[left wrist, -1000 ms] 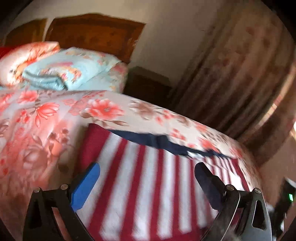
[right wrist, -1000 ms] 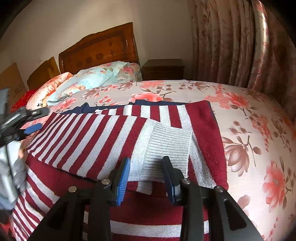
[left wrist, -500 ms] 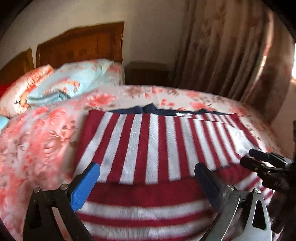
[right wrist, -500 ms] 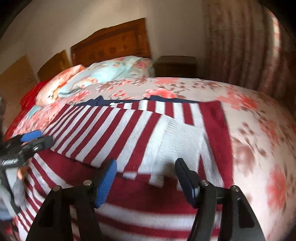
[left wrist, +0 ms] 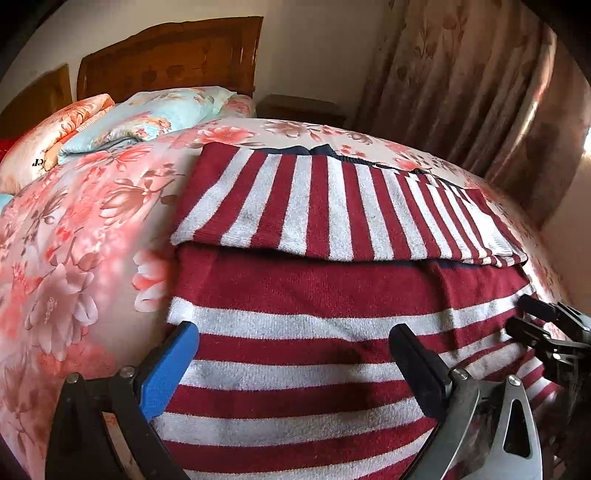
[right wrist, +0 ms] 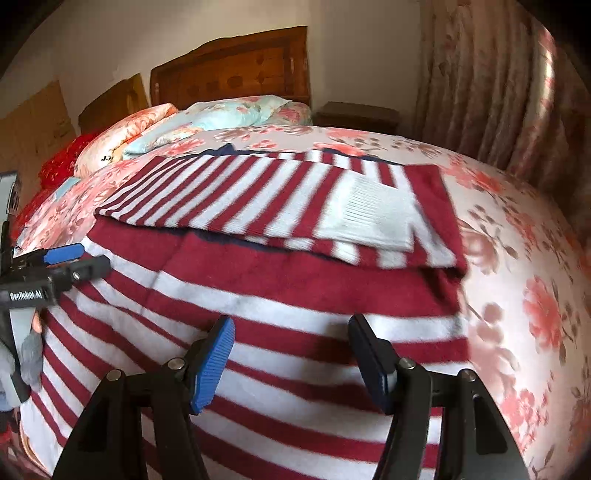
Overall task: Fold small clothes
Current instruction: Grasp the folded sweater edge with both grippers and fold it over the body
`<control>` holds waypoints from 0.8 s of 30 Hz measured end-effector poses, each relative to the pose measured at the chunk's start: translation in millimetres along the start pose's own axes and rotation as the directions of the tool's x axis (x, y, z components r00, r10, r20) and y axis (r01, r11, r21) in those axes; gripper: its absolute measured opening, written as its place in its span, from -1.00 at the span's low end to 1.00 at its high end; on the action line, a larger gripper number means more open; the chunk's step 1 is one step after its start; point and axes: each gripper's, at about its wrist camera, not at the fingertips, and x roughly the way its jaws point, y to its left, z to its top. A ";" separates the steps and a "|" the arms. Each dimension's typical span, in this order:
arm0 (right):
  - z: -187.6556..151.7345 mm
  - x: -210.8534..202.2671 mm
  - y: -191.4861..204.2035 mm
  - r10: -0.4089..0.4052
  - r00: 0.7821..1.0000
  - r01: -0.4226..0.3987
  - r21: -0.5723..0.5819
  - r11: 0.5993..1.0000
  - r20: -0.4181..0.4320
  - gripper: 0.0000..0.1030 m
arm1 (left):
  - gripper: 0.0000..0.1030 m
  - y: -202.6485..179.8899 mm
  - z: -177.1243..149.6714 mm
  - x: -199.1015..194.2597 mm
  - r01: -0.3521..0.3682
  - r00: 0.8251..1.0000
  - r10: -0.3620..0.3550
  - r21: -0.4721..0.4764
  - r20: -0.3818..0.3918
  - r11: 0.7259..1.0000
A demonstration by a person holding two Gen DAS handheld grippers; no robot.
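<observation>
Striped sweater (left wrist: 295,332) hem cut off below.

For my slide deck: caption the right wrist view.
Open right tongs hover over a red-and-white striped sweater on a floral bed, sleeves folded across.

Red-and-white striped knitted sweater (left wrist: 314,302) spread flat on floral-sheeted bed (left wrist: 85,236).

Left tongs (left wrist: 295,365) spread wide, hovering over sweater's lower stripes; right tongs (left wrist: 532,325) at sweater's right edge; sleeves folded across chest; wooden headboard (left wrist: 170,55) behind.

Wooden headboard (left wrist: 170,55), floral bedspread (left wrist: 74,229), patterned curtains (left wrist: 461,85), pale wall (right wrist: 147,33).
</observation>
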 end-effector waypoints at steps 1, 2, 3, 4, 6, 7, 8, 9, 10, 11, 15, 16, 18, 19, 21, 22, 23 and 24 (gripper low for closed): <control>-1.5 -2.3 -2.9 0.000 1.000 0.000 0.004 1.000 0.001 0.26 | 1.00 -2.0 -0.5 1.9 -0.016 1.000 0.016 0.012 -0.005 1.000; -3.6 -4.6 -5.9 0.006 1.000 -0.006 0.010 1.000 0.005 0.26 | 1.00 -4.3 -1.7 2.1 -0.032 0.999 0.033 0.024 -0.010 0.999; -5.2 -6.0 -7.4 0.007 1.000 -0.007 0.015 1.000 0.007 0.26 | 1.00 -6.8 -1.8 3.7 -0.048 0.999 0.049 0.036 -0.015 0.998; -6.0 -6.7 -8.2 0.005 1.000 -0.005 0.019 1.000 0.009 0.26 | 1.00 -9.0 -1.4 4.5 -0.061 0.998 0.062 0.046 -0.020 0.997; -7.0 -7.0 -8.3 -0.003 1.000 0.003 0.016 1.000 0.009 0.26 | 1.00 -9.3 -1.6 3.7 -0.075 0.997 0.076 0.049 -0.023 0.996; -6.9 -6.9 -7.2 -0.011 1.000 0.011 0.009 1.000 0.007 0.26 | 1.00 -9.1 -1.6 3.7 -0.078 0.997 0.079 0.048 -0.022 0.996; -7.1 -6.7 -5.8 -0.021 1.000 0.021 0.002 1.000 0.007 0.26 | 1.00 -8.7 -1.9 3.5 -0.078 0.997 0.079 0.047 -0.021 0.996; -7.7 -6.8 -4.5 -0.029 1.000 0.029 -0.005 1.000 0.007 0.26 | 1.00 -8.1 -2.3 3.2 -0.078 0.997 0.079 0.045 -0.020 0.996; -8.6 -7.7 -3.8 -0.033 0.999 0.033 -0.008 0.999 0.007 0.26 | 1.00 -7.6 -2.4 3.4 -0.078 0.997 0.078 0.044 -0.019 0.996; -8.0 -6.8 -3.4 -0.034 0.999 0.034 -0.008 0.999 0.008 0.26 | 1.00 -7.6 -2.5 3.4 -0.078 0.997 0.079 0.044 -0.019 0.996; -7.7 -6.3 -3.0 -0.031 0.999 0.031 -0.003 1.000 0.011 0.26 | 1.00 -8.0 -2.6 3.4 -0.077 0.997 0.078 0.044 -0.019 0.996; -7.8 -6.2 -2.4 -0.035 0.999 0.035 -0.004 0.999 0.010 0.26 | 1.00 -8.0 -2.6 3.3 -0.075 0.997 0.076 0.042 -0.018 0.996; -7.7 -5.6 -1.0 -0.046 0.999 0.046 -0.009 0.999 0.009 0.26 | 1.00 -7.7 -3.1 2.2 -0.070 0.997 0.071 0.038 -0.016 0.997; -7.7 -5.5 -0.8 -0.050 0.999 0.050 -0.012 0.999 0.009 0.26 | 1.00 -7.1 -3.3 1.7 -0.066 0.998 0.066 0.035 -0.015 0.997; -7.7 -5.0 0.0 -0.056 0.998 0.057 -0.017 0.998 0.008 0.26 | 1.00 -6.0 -3.6 0.9 -0.059 0.998 0.059 0.030 -0.012 0.998; -7.7 -4.8 -0.1 -0.057 0.998 0.057 -0.017 0.998 0.009 0.26 | 1.00 -5.8 -3.6 0.5 -0.057 0.998 0.057 0.028 -0.011 0.998; -7.7 -4.7 -0.2 -0.056 0.998 0.057 -0.015 0.998 0.010 0.26 | 1.00 -6.0 -4.0 0.1 -0.056 0.998 0.056 0.027 -0.010 0.998; -7.7 -4.7 -0.8 -0.055 0.998 0.055 -0.013 0.998 0.011 0.26 | 1.00 -6.0 -3.9 0.0 -0.056 0.998 0.056 0.026 -0.010 0.998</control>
